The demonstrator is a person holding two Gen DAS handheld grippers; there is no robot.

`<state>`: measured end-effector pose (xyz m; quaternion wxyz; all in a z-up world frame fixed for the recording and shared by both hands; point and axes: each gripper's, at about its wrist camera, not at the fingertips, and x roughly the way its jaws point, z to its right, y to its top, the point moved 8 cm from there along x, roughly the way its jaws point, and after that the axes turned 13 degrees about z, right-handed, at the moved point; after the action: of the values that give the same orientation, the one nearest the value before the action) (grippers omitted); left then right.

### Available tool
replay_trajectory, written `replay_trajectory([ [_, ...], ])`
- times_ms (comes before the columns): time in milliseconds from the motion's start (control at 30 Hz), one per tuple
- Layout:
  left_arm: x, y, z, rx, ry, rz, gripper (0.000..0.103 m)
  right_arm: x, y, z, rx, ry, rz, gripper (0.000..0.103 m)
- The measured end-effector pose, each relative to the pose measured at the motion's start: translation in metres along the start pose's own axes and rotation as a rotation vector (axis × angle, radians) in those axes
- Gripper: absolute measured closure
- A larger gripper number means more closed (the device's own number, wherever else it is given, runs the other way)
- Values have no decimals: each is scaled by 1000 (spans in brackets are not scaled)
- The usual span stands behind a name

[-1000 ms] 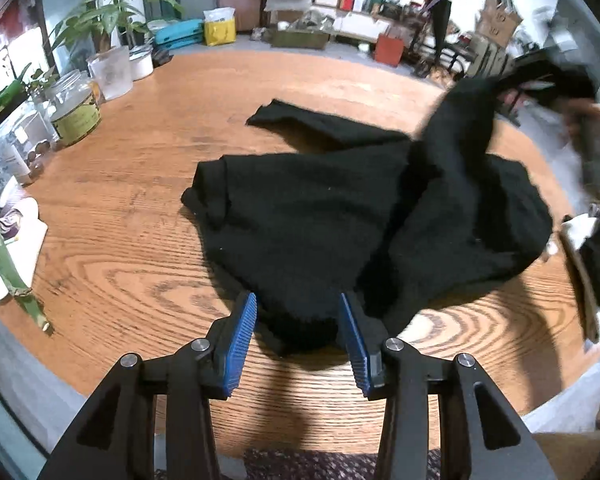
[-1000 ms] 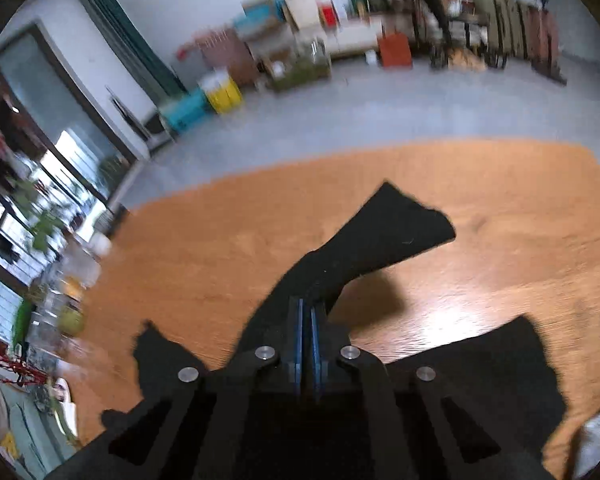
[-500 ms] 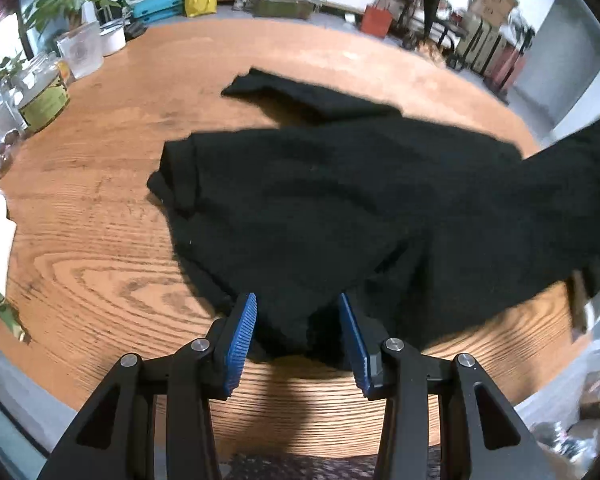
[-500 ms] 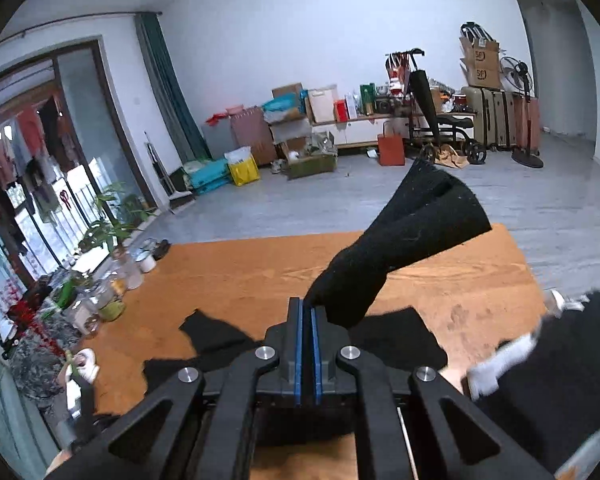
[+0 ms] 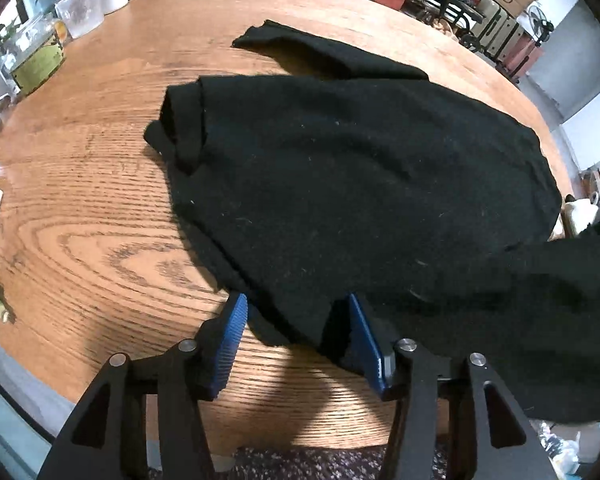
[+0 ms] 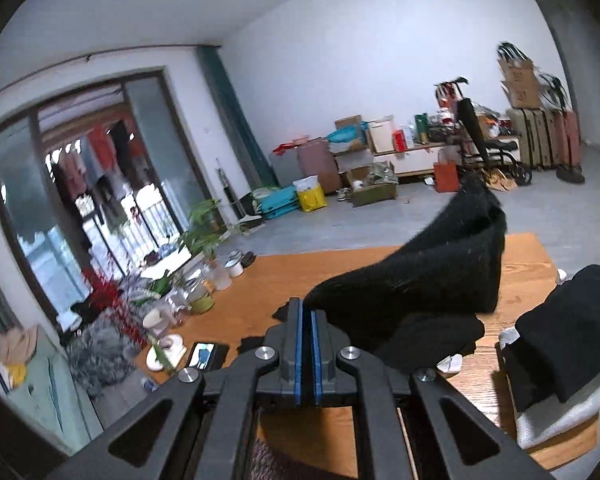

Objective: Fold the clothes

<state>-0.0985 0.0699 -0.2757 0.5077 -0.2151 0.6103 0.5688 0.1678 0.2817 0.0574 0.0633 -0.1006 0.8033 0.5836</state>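
A black sweater [image 5: 359, 168] lies spread across the round wooden table [image 5: 100, 240], one sleeve reaching toward the far side. My left gripper [image 5: 296, 332] is open at the near edge, its blue pads on either side of the sweater's near hem. In the right wrist view my right gripper [image 6: 307, 354] is shut on the other black sleeve [image 6: 427, 276], which it holds up off the table, cuff pointing up and right. That sleeve also hangs dark at the lower right of the left wrist view.
Glass jars [image 5: 40, 64] and plant pots stand along the table's left side. A phone [image 6: 204, 356] and a small dish lie near the left edge. Folded dark clothes [image 6: 567, 340] sit at the right. Boxes, bags and suitcases crowd the room behind.
The right gripper has carried the sleeve from over the sweater's middle out to the right and toward me, so the body now lies flatter. The left gripper edged closer to the hem, still open.
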Motion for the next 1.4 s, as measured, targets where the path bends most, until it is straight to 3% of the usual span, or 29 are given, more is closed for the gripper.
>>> replay_trajectory([
  [100, -11, 24, 6, 35, 34, 43, 49, -4, -23, -20, 1, 22, -65, 98],
  [200, -4, 40, 23, 78, 29, 3, 49, -6, -44, -32, 10, 33, -121, 98],
  [267, 11, 39, 38, 120, 51, -53, 49, -10, -58, -44, 23, 50, -148, 98],
  [433, 17, 20, 55, 252, 63, -52, 49, -24, -84, -57, 26, 51, -199, 98],
  [533, 20, 8, 65, 329, 69, -51, 49, -22, -85, -47, 31, -6, -196, 98],
  [600, 5, 7, 67, 298, 14, -40, 49, -12, -83, -37, 16, -49, -214, 98],
  [800, 19, -27, 60, 365, 79, -178, 47, 57, -88, 16, -86, -202, -331, 98],
  [967, 17, -28, 64, 374, 101, -160, 47, 128, -94, 62, -136, -267, -412, 98],
  [1100, 5, -24, 53, 302, 78, -159, 47, 198, -94, 115, -204, -369, -472, 98],
  [1267, -12, -20, 40, 211, 50, -156, 47, 282, -103, 205, -97, -490, -558, 96],
  [1300, -15, -19, 37, 193, 44, -156, 47, 295, -110, 224, -60, -515, -583, 89],
  [1333, -18, -18, 35, 175, 38, -155, 47, 305, -117, 240, -18, -530, -605, 66],
  [1367, -21, -17, 32, 157, 33, -155, 47, 310, -124, 252, 33, -531, -624, 58],
  [1400, -25, -16, 30, 141, 26, -154, 47, 315, -131, 263, 83, -531, -642, 56],
])
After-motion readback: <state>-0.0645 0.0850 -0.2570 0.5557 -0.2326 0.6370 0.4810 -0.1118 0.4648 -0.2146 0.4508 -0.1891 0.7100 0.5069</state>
